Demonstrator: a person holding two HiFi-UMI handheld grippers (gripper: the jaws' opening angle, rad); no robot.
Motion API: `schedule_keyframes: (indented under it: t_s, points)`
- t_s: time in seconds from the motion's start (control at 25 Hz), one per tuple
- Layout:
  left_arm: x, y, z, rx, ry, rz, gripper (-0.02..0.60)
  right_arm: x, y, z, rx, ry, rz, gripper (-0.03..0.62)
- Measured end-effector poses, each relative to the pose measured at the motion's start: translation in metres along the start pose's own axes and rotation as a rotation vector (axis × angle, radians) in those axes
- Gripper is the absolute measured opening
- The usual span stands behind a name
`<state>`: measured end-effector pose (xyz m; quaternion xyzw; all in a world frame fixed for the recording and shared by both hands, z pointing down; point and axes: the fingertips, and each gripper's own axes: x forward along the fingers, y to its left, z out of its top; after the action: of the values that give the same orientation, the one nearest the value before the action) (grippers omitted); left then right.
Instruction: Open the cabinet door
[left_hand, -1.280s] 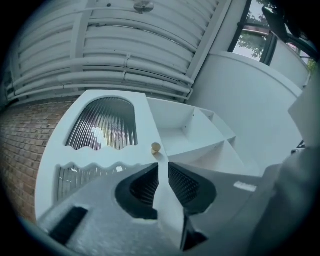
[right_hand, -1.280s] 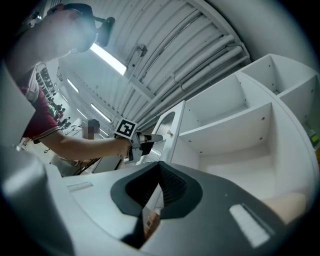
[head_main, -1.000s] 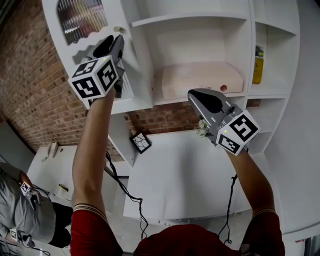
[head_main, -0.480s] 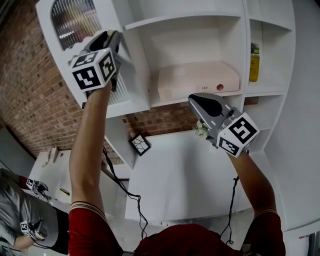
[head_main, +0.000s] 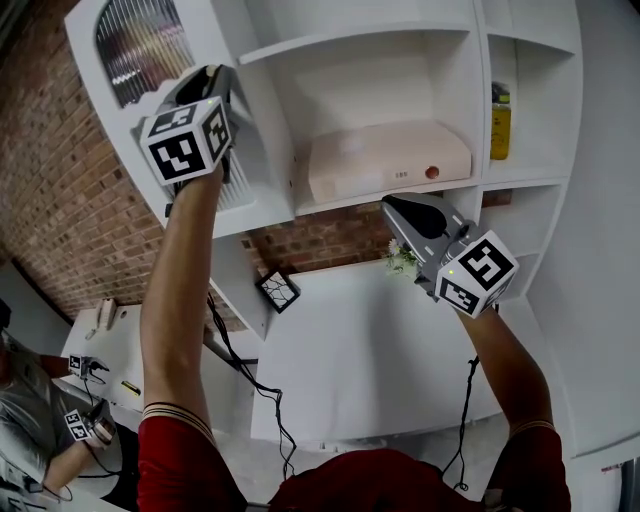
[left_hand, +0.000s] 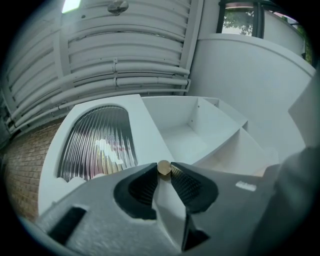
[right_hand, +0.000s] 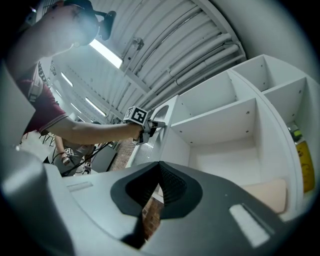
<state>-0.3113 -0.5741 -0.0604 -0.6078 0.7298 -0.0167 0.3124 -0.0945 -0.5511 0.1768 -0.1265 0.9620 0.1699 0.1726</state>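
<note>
The white cabinet door (head_main: 262, 150), with an arched ribbed-glass pane (head_main: 138, 45), stands swung out from the shelving. My left gripper (head_main: 217, 72) is raised at the door's edge. In the left gripper view the small brass knob (left_hand: 164, 167) sits between the left gripper's (left_hand: 164, 173) tips. Its jaws have just been closing, and both pads touch the knob. My right gripper (head_main: 392, 205) hangs lower, in front of the open shelves, apart from the door. Its jaws (right_hand: 159, 167) meet with nothing between them.
A pale pink box (head_main: 385, 160) lies on the middle shelf and a yellow bottle (head_main: 500, 120) stands in the right compartment. Below are a white table (head_main: 370, 350), small flowers (head_main: 402, 260) and a black-and-white patterned object (head_main: 279, 290). A brick wall (head_main: 60, 180) is at left, with a person (head_main: 40, 430) at lower left.
My left gripper and the door edge have shifted slightly up and to the left. My right gripper has sunk a little.
</note>
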Motion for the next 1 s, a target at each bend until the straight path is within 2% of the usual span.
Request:
schedule_keyframes:
  t_s: [0.56,1.0]
  points:
    - [-0.037,0.002,0.019,-0.036,-0.040,-0.041,0.077,0.000,0.014,0.002,0.049,-0.021,0.024,0.012]
    - [-0.091,0.009,0.045,-0.105,-0.068,-0.052,0.077,0.002,0.038,0.011,0.078,-0.040,0.126,0.012]
